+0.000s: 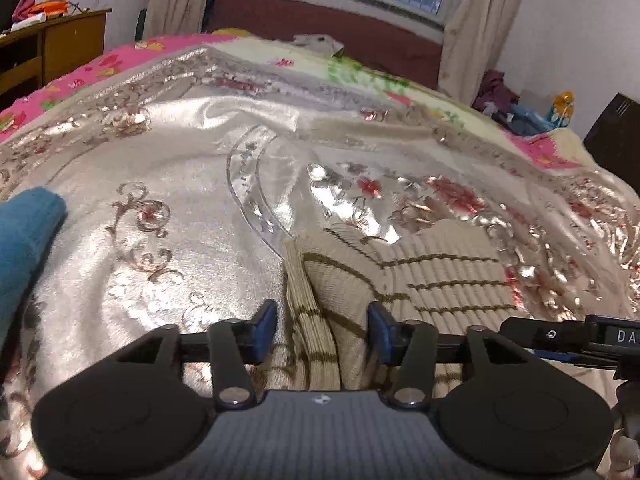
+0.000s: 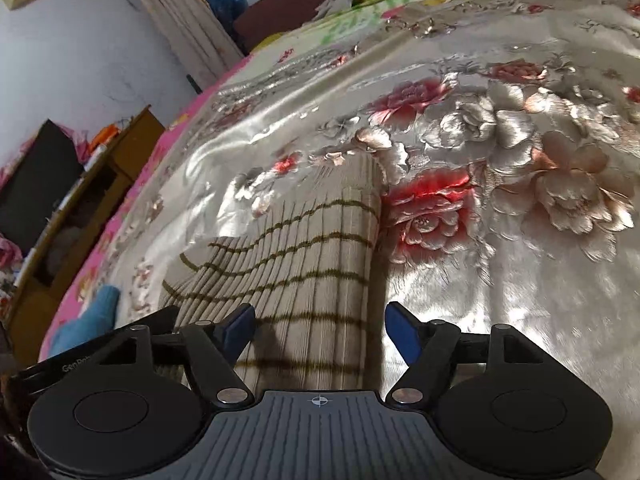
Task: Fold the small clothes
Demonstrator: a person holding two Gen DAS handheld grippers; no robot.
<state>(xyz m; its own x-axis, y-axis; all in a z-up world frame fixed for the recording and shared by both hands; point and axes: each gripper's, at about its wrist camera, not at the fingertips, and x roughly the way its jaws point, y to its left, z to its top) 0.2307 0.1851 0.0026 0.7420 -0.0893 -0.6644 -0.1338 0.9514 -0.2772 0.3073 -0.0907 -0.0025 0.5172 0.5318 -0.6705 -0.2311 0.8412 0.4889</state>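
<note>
A beige ribbed knit garment with thin olive stripes (image 1: 432, 276) lies on the shiny floral bedspread (image 1: 192, 160). My left gripper (image 1: 322, 330) is open, its blue pads on either side of the garment's ribbed left edge. My right gripper (image 2: 320, 332) is open over the garment's (image 2: 304, 248) near right part, nothing between the pads. The right gripper's body shows at the right edge of the left wrist view (image 1: 592, 340).
A blue garment (image 1: 24, 232) lies at the left of the bed, also in the right wrist view (image 2: 88, 320). A wooden cabinet (image 1: 52, 48) stands left of the bed. Window and curtains are behind. Clothes (image 1: 504, 96) are piled at the far right.
</note>
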